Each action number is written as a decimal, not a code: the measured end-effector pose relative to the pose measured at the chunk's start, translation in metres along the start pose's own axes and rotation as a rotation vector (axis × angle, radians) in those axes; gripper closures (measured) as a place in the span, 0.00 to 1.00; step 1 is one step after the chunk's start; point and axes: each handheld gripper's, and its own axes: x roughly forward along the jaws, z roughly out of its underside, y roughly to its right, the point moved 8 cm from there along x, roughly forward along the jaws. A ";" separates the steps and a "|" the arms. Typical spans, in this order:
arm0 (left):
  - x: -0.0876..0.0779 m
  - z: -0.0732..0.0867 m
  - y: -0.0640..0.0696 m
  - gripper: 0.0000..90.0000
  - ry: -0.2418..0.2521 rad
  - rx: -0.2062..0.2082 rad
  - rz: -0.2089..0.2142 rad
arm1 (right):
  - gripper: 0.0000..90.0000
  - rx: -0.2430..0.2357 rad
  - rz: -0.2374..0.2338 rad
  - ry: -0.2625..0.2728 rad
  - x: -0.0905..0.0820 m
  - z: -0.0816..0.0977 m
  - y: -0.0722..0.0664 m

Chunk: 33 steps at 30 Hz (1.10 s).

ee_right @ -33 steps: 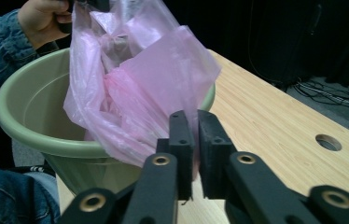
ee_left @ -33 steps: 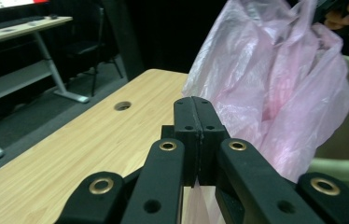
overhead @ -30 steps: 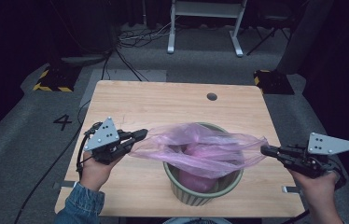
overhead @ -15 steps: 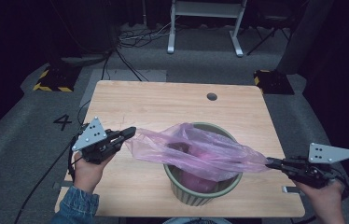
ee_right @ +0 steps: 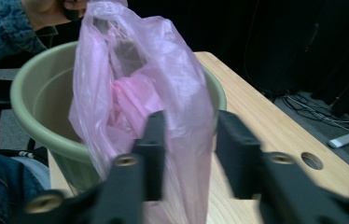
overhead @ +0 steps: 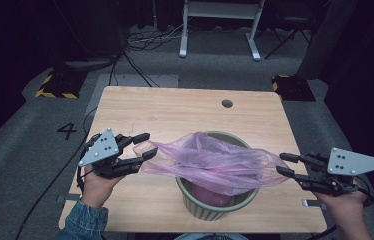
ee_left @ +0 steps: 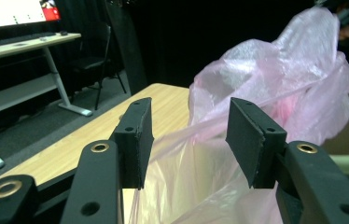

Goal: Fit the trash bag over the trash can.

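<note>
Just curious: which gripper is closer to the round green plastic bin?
Right. The right gripper sits just beyond the round green plastic bin's rim; the left gripper stands farther off across the pink bag.

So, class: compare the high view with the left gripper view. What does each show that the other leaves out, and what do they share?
High view alone: the whole wooden table with its round hole, the floor's painted 4, and the right gripper, jaws apart beside the bag's end. Left gripper view alone: a desk with a lit screen. Shared: the pink plastic bag draped over the green bin, and the left gripper, jaws having just opened, the film loose between them.
</note>
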 end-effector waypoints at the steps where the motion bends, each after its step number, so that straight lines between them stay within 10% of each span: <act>1: -0.001 0.002 -0.001 0.57 -0.010 -0.004 0.002 | 0.84 0.005 -0.001 0.001 0.001 -0.002 0.001; 7: 0.004 0.011 -0.004 0.92 -0.085 -0.025 0.003 | 0.92 0.091 -0.006 0.007 0.006 -0.007 0.018; 10: 0.008 0.011 -0.003 0.99 -0.083 -0.008 -0.016 | 0.75 0.106 0.000 -0.005 0.013 -0.005 0.026; 14: 0.007 0.006 -0.002 1.00 -0.058 0.012 -0.038 | 0.70 0.079 -0.007 0.027 0.015 -0.006 0.024; 21: 0.012 -0.001 -0.015 1.00 -0.041 -0.001 -0.089 | 0.99 0.140 -0.051 0.081 0.003 -0.018 0.029; 33: 0.043 0.020 -0.042 1.00 -0.119 -0.044 -0.164 | 1.00 0.287 -0.040 -0.060 0.044 0.014 0.065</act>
